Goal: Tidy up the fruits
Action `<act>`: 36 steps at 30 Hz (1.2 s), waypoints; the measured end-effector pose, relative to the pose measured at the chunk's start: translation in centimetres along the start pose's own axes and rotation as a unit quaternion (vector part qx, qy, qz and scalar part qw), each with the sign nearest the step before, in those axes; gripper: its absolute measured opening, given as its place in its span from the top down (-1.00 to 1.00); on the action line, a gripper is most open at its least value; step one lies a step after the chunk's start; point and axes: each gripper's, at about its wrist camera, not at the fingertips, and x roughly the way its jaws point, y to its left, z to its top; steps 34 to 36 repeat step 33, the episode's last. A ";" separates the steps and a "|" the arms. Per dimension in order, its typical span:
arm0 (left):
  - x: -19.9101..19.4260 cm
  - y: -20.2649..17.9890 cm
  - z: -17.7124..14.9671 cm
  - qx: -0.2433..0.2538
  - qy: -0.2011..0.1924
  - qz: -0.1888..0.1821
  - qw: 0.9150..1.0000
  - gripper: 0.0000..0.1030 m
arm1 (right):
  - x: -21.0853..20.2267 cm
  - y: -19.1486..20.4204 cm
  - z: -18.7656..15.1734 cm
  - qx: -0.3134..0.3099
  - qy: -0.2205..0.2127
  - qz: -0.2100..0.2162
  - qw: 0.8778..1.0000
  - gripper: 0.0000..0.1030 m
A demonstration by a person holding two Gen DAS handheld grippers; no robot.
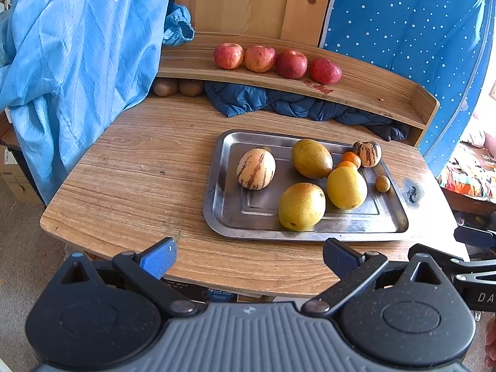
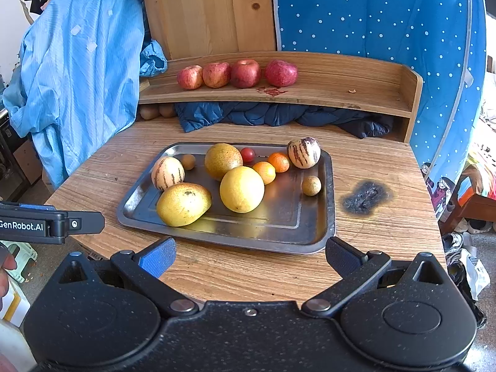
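A steel tray (image 1: 229, 217) (image 2: 310, 235) on the wooden table holds two yellow-green pears (image 1: 302, 206) (image 2: 183, 204), a yellow lemon (image 1: 346, 188) (image 2: 241, 189), two striped pepino melons (image 1: 256, 169) (image 2: 303, 152), small oranges (image 2: 279, 161), a cherry tomato (image 2: 247, 154) and small brown fruits (image 2: 311, 185). Several red apples (image 1: 260, 58) (image 2: 245, 73) line the raised shelf behind. My left gripper (image 1: 249, 255) is open at the table's front edge, left of the tray's near rim. My right gripper (image 2: 249, 255) is open in front of the tray, empty.
A blue garment (image 1: 71, 55) hangs over the table's left side. Dark blue cloth (image 2: 279, 116) and brown kiwis (image 1: 178, 87) lie under the shelf (image 2: 341, 93). A burn mark (image 2: 365, 198) scars the table right of the tray. A dotted blue curtain (image 2: 372, 12) hangs behind.
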 end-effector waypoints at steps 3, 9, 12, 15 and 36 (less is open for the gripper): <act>0.0 0.0 0.0 0.000 0.000 0.000 1.000 -0.99 | 0.0 0.0 0.0 0.000 0.000 0.000 1.000 -0.98; -0.2 0.0 0.0 0.002 0.001 0.011 1.000 -0.99 | 0.0 0.0 0.0 0.000 0.000 -0.001 1.000 -0.99; -0.9 -0.7 0.1 0.023 -0.015 0.042 0.999 -0.99 | -0.1 0.0 -0.1 -0.001 0.000 0.000 1.000 -0.98; -1.1 -0.7 0.2 0.024 -0.019 0.024 0.999 -0.99 | 0.0 0.1 0.0 0.000 -0.001 -0.001 1.000 -0.98; -0.8 -1.1 0.3 0.025 -0.017 0.025 0.999 -0.99 | 0.2 -0.1 -0.1 -0.002 0.004 0.001 1.000 -0.98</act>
